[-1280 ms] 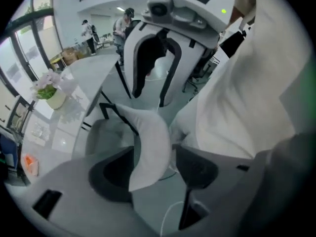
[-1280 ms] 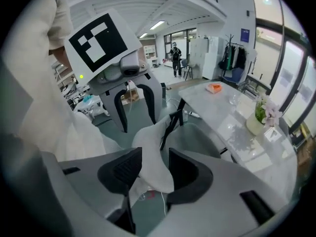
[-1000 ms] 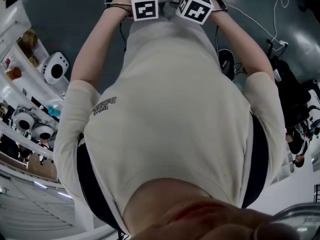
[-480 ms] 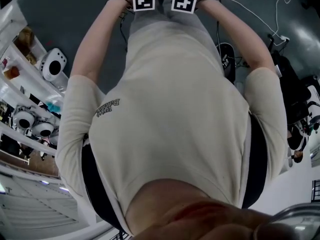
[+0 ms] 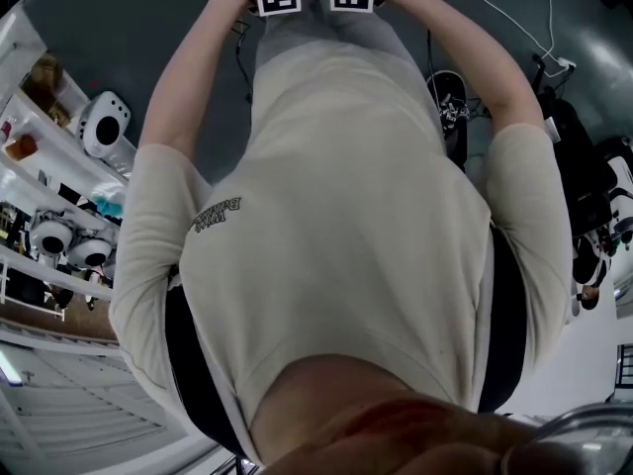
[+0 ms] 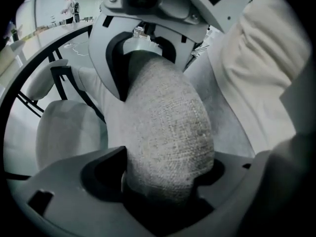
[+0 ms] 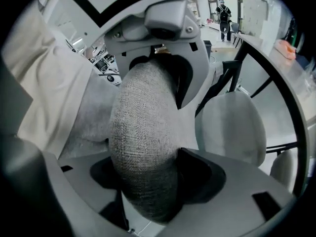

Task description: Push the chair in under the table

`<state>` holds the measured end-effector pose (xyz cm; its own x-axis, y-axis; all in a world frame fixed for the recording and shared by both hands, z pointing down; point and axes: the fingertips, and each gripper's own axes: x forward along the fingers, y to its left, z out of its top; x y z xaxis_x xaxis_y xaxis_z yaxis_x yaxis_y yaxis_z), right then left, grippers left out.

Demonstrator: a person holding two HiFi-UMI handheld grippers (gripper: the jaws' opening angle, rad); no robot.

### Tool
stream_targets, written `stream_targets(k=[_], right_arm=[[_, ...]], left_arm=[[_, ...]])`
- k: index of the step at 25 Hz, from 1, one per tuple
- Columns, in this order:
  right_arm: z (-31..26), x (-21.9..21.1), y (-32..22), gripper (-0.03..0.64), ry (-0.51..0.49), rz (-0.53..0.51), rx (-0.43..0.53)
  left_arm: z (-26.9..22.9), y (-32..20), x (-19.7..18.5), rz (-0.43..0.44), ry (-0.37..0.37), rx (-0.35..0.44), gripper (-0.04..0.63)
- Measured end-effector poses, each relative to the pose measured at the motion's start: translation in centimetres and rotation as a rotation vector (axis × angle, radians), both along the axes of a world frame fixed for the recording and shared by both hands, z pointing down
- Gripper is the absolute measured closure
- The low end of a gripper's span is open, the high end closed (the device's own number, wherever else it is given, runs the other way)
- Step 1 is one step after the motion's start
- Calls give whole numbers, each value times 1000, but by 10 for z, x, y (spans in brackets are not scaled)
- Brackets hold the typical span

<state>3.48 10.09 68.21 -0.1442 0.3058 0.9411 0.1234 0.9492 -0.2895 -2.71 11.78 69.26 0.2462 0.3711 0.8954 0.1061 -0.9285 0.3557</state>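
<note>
Chair back, a grey woven-fabric padded roll [image 6: 168, 117], runs lengthwise through both gripper views. Each gripper sits astride it from above, and the two are close together on the same top edge.

Left gripper [image 6: 168, 163]: jaws closed in on the chair back, with the fabric pinched between them and bulging above.

Right gripper [image 7: 145, 162]: jaws have just been opening and stand wide. The chair back lies between them, brushing the jaw on the view's right, with a dark gap on the other side. No squeeze shows.

Head view: the person's cream T-shirt [image 5: 346, 216] fills most of the frame. Both bare arms [image 5: 188, 87] stretch to the top edge, where the grippers sit side by side, marker faces up and nearly touching. The chair cannot be made out there. Dark grey floor [image 5: 119, 28] lies beyond, with white shelving holding rounded white devices [image 5: 99, 127] at the left.

Past the chair back, both gripper views show a thin black curved rim [image 7: 296, 127], seemingly a table's edge. Black struts and a pale rounded seat shell [image 7: 232, 127] sit below it. Whether the held chair's seat lies under that rim cannot be told.
</note>
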Motion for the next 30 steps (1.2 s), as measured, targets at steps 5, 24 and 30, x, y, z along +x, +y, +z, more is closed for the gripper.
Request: stream_targets(k=[5,24,30], right_arm=[[6,-4,1,313,-15,-49,-9],[-7,-17,-18,414,-138,-31,103],[-14,-7,-63,457,-115,-40,181]], left_arm=[[2,2,-2,8,-8,0,238],[4,-18,-7,-8,19,172,397],[-2,-57,0,-46,36,214,440]])
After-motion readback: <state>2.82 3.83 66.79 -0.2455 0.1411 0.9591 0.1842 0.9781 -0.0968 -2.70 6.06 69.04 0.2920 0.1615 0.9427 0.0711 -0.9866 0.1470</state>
